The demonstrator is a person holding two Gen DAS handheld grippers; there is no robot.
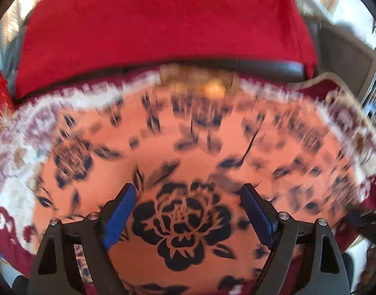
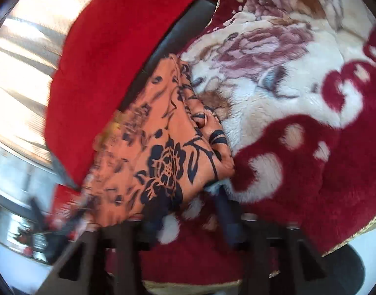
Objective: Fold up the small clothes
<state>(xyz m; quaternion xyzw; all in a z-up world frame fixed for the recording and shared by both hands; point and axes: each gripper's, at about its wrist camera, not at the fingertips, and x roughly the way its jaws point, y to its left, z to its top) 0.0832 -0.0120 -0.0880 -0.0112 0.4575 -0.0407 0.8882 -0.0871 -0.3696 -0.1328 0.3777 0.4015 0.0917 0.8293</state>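
1. The left gripper (image 1: pixel 189 196) is showing matte black angular arms with triangular cut-outs.
2. Bright blue pads (image 1: pixel 119 217) are lining the inner faces of its two fingers.
3. Round silver screws (image 1: pixel 92 215) are glinting on the arm joints, two on each side.
4. The right gripper (image 2: pixel 190 196) is wearing the same black frame; its pads (image 2: pixel 228 217) are looking dark navy and blurred.

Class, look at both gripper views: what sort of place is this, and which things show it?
Probably a home living room: a plush floral blanket over dark seating with a red throw behind, and the orange flowered garment spread on it.
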